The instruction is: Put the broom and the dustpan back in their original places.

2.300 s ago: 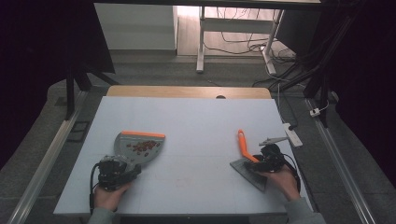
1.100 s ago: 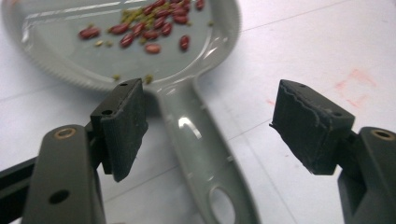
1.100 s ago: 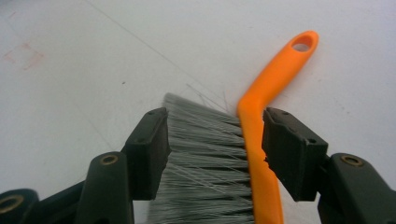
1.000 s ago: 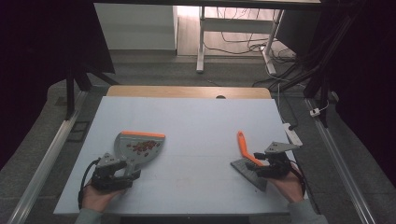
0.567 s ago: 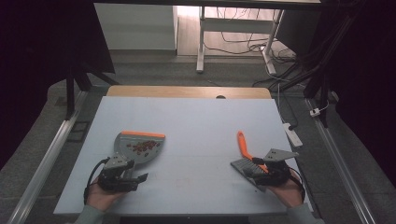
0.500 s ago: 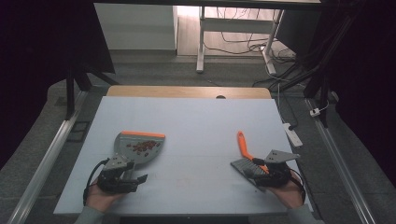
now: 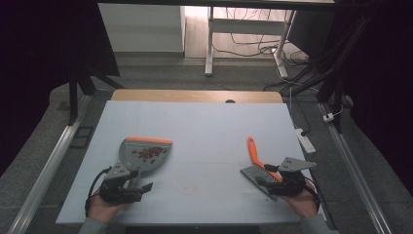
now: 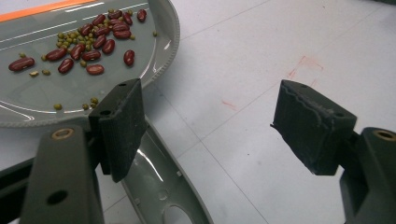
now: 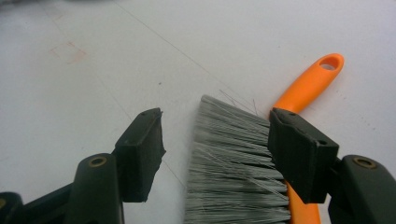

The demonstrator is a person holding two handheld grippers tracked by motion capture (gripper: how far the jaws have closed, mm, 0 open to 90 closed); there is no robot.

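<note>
Dustpan [image 7: 144,153] of grey plastic with an orange lip lies on the white table [image 7: 204,126] at about eight o'clock from the table's middle, holding a scatter of red beans [image 7: 148,152] and small green ones. Its handle [image 8: 163,196] points back toward the person, and the left gripper [image 7: 127,186] sits at that handle's end with its jaws spread wide; in the left gripper view the handle runs beside the left jaw, which may touch it. At about four o'clock lies a hand brush [image 7: 260,168], grey bristles [image 9: 236,172] toward the person and orange handle [image 9: 310,84] pointing to twelve. Right gripper [image 7: 272,183] rests over the bristles, jaws spread apart to either side of them, not pinching.
</note>
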